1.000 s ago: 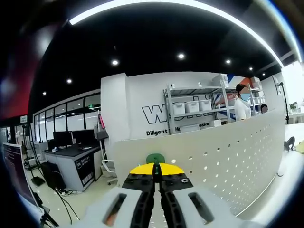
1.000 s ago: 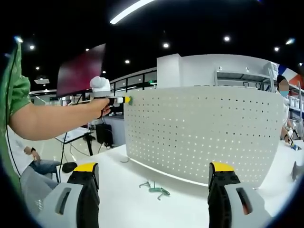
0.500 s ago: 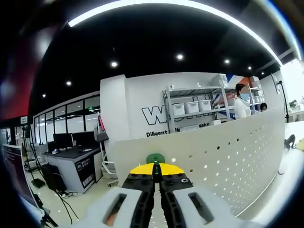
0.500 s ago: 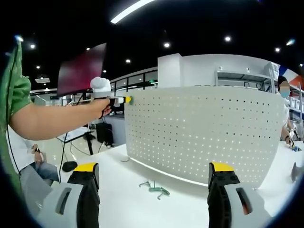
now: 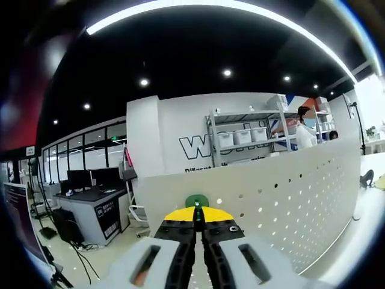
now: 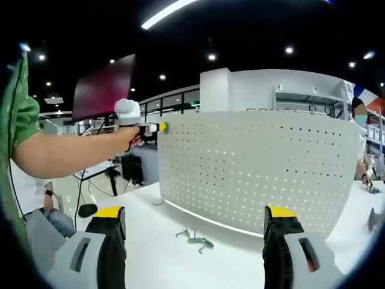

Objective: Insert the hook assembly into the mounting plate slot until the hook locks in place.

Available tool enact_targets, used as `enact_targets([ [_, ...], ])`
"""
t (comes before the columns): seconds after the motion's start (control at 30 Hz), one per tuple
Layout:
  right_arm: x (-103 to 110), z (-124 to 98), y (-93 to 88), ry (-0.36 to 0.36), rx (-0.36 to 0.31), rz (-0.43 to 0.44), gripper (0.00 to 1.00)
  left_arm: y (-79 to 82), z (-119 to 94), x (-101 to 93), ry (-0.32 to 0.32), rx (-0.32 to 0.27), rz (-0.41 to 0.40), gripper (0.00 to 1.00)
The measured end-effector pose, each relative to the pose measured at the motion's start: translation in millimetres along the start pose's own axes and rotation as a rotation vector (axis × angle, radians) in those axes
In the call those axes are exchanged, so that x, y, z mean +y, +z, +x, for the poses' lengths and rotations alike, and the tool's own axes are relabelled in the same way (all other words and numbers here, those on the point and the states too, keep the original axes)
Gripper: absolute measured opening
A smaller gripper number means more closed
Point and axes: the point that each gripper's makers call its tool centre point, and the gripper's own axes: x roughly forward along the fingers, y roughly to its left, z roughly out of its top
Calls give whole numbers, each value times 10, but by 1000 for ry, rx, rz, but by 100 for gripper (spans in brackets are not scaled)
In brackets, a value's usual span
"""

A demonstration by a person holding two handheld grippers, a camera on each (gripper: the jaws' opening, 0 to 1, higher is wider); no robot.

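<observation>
Left gripper (image 5: 197,212) jaws clamping green hook assembly (image 5: 197,200), holding it at top edge of white perforated mounting plate (image 6: 258,171). Right gripper (image 6: 195,221) jaws spread wide, gripping nothing. More hooks (image 6: 195,239) lying on table (image 6: 156,247) at 6 o'clock of plate.

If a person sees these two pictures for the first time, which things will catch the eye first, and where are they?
The big white perforated panel stands upright on the white table, across the middle of the right gripper view. At its upper left corner, the left gripper holds a small green piece against the edge, jaws closed on it. On the table before the panel lies a small green hook, between the right gripper's wide-open jaws.
</observation>
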Motion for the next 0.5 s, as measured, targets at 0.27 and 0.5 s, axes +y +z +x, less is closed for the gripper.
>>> enact_targets([
  [0.27, 6, 8, 2, 1, 2, -3, 98, -28, 12, -1, 0, 6, -3, 2],
  [0.5, -12, -7, -10, -4, 6, -1, 97, -33, 23, 2, 0, -1, -3, 2],
])
